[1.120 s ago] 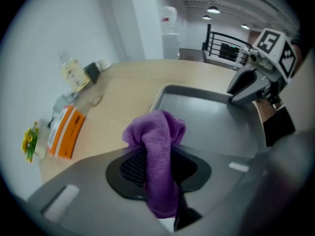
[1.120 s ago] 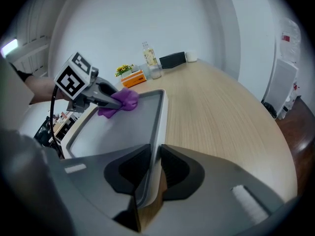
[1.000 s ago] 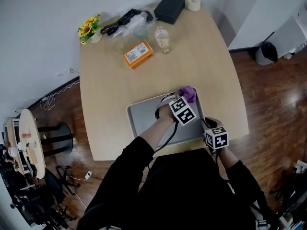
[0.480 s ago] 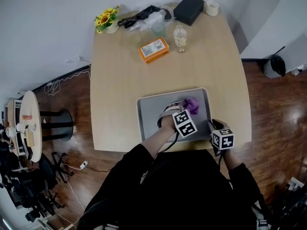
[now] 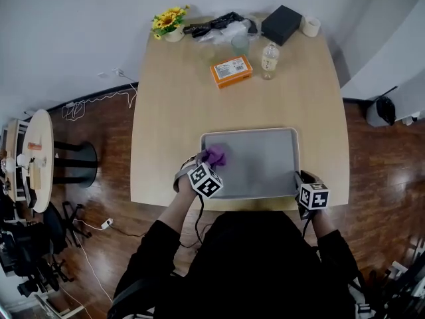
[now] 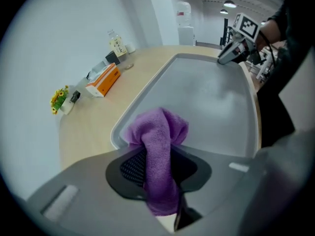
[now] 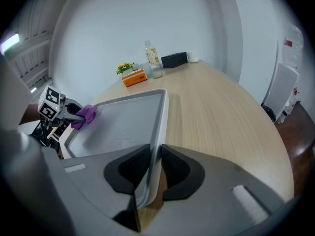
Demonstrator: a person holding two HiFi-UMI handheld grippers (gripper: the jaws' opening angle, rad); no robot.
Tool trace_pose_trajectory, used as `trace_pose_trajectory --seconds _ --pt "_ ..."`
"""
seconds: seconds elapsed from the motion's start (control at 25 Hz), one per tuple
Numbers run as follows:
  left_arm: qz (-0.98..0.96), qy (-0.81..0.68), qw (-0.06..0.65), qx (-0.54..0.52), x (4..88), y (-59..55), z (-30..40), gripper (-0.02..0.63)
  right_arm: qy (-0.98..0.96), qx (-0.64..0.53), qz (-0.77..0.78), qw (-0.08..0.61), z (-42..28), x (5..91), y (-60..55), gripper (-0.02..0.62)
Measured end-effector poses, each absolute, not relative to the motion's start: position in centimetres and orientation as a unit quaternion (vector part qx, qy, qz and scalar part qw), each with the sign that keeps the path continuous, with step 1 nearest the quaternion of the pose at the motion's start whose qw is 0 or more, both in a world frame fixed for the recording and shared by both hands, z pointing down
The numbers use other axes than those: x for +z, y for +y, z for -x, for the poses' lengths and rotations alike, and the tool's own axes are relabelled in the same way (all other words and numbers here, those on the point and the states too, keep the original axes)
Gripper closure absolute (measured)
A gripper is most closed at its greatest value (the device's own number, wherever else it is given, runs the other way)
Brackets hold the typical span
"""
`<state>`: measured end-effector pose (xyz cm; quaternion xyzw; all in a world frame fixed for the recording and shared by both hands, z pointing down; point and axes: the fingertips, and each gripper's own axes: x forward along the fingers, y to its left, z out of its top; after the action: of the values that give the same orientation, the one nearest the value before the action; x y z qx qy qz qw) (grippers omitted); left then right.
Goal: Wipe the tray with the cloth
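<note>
— So, what do we have in our left gripper (image 6: 160, 167)?

— We have its two jaws squeezed tight on the soft purple cloth (image 5: 216, 155). The cloth pokes out in front of the jaws in a fluffy bunch.

— Where is the cloth?

— It is down on the flat grey metal tray (image 5: 265, 171), just inside the tray's left edge. The bunch looks to be touching the tray's floor.

— And our right gripper (image 7: 153, 168)?

— We have it pinched on the tray's right rim, close to the tray's corner nearest us. The thin rim stands right between the jaws, and both dark pads press on it.

— What else do we see?

— The tray lies on a pale wooden table (image 5: 172, 111). Past the tray's far edge, well apart from it, we see an orange box (image 5: 232, 71) with a clear plastic bottle (image 5: 269, 59) near it. Even farther from the tray are some yellow flowers (image 5: 169, 20) and a black box (image 5: 281, 24).
</note>
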<state>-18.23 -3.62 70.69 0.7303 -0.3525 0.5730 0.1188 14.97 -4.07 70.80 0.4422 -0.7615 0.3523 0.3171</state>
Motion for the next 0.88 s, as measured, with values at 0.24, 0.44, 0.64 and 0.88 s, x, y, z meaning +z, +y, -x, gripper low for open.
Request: trace_pose_trajectory --seconds 0.24,0.44,0.64,0.88 --pt "-0.75 -0.307 0.086 0.579 70.6 -4.1 12.9 0.517 -0.761 0.349 -0.45 0.31 -14.6 70.6 -4.1 0.522" --pt "-0.79 -0.223 0.043 0.569 70.0 -5.6 0.6 0.515 -0.763 0.352 -0.448 0.303 -14.3 70.5 -4.1 0.522" --pt "-0.808 -0.151 0.014 0.57 70.0 -6.1 -9.9 0.514 -0.77 0.352 -0.444 0.293 -14.7 70.7 -4.3 0.523" --pt "-0.801 -0.128 -0.026 0.584 70.3 -5.8 -12.3 0.514 -0.773 0.349 -0.442 0.292 -15.1 70.5 -4.1 0.523"
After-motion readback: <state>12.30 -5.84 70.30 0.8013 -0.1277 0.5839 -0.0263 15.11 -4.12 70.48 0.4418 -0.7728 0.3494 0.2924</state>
